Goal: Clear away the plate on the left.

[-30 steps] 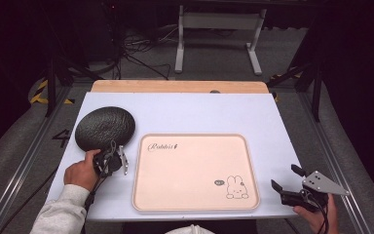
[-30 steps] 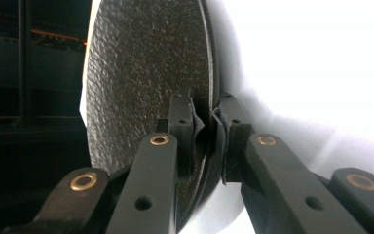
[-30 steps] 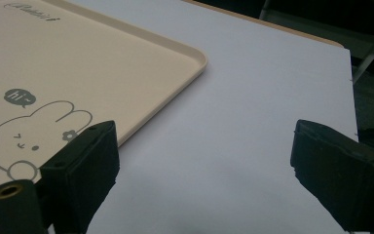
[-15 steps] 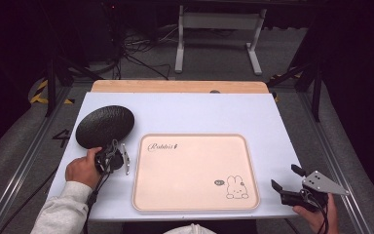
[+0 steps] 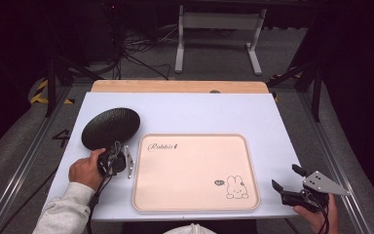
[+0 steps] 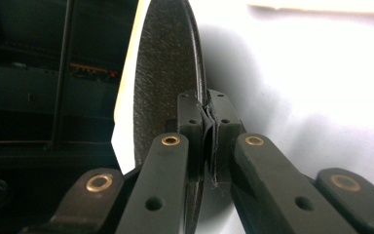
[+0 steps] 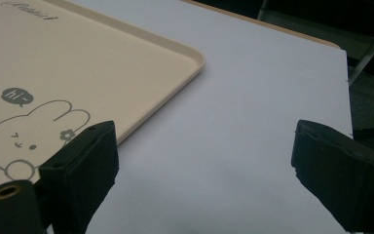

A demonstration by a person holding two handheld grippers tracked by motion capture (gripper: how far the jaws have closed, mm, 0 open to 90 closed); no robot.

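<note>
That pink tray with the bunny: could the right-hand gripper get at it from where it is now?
Probably yes. The right gripper hangs open just off the tray's near right corner, with bare white table between them. The left gripper is busy pinching the black plate.

Left gripper point(image 6: 209, 126): black jaws, brass rivets. Right gripper point(image 5: 288, 184): black, grey three-cornered plate on top. Sleeve point(image 5: 65, 212) light grey.
</note>
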